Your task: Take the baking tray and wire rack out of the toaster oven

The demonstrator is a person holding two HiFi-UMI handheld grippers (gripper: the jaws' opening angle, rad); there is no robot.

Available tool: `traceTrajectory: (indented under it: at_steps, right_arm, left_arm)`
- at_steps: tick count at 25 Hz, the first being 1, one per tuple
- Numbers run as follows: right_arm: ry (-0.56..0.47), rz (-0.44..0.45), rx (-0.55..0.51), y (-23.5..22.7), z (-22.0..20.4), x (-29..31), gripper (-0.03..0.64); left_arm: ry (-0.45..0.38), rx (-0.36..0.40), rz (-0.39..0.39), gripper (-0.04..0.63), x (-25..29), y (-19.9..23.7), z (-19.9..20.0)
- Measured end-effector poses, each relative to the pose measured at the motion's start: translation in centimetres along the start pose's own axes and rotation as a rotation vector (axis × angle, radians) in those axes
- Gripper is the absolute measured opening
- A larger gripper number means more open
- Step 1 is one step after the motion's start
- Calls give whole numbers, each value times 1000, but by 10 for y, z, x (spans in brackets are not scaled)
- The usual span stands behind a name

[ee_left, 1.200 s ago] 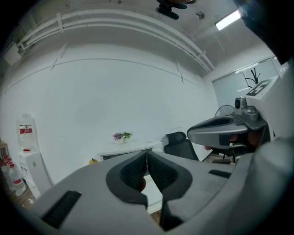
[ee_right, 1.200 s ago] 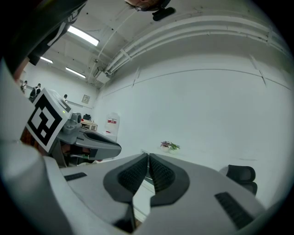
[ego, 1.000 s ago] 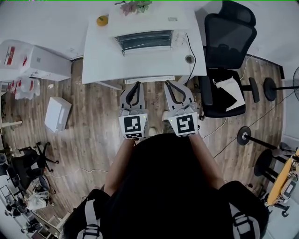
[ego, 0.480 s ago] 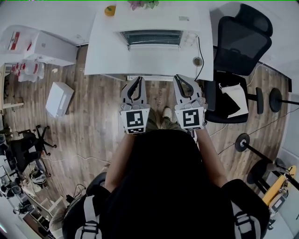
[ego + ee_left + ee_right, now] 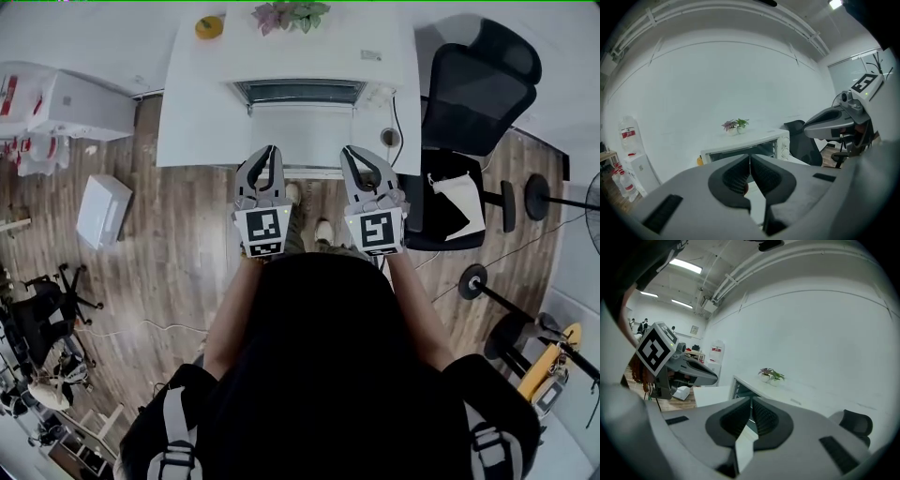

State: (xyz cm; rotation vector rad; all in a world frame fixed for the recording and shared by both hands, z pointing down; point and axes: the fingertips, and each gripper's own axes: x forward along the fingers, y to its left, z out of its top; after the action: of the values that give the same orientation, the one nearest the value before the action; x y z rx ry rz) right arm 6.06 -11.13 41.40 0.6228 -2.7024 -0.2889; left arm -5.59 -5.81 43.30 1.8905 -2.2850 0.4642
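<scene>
Bright, even ceiling light — strong fisheye edge distortion.

grey left claw (image 5: 272,150), grey right claw (image 5: 349,150), black-and-white marker cubes (image 5: 264,232), black short-sleeved top (image 5: 319,366), grey shoulder straps (image 5: 174,433)

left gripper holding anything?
No, the left gripper has its jaws shut together with nothing between them, short of the toaster oven.

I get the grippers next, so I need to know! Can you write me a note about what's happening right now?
Left gripper: shut, empty.
Right gripper: shut, empty.
Both hover over the front edge of the table, facing the toaster oven.
The oven door looks shut. The tray and rack are not in sight, likely inside.
Done: nothing yet.
Left: open the door, pull out the tray and rack.
</scene>
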Motion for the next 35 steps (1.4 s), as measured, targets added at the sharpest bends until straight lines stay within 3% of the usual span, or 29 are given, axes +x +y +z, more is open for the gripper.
traceTrajectory:
  at_steps: [8,15,21,28,30,33,35]
  right_arm:
    - [35,-29,-1,-7,9,42,32]
    - [103,-57,-97,-9,7,68,32]
    - [153,-104,-250,-3,4,96,32]
    - [237,-120,-355,10,-16,124,32]
    - [229,-146,-202,2,-26,129,32]
    - [170,-203,258,-13,-51,128,32]
    - [122,-249,486,-27,-69,130,32]
  left_arm:
    - [-13,-4,-57,31,41,27,3]
    - [-20,8,-109,31,68,41,-3]
    - [-47,176,-157,32,81,46,-10]
    - [-19,78,-245,32,102,60,-35]
    - [-10,51,-283,32,113,59,-41]
    - [20,-59,-322,32,120,56,-54]
    - [35,-165,-338,32,128,57,-62]
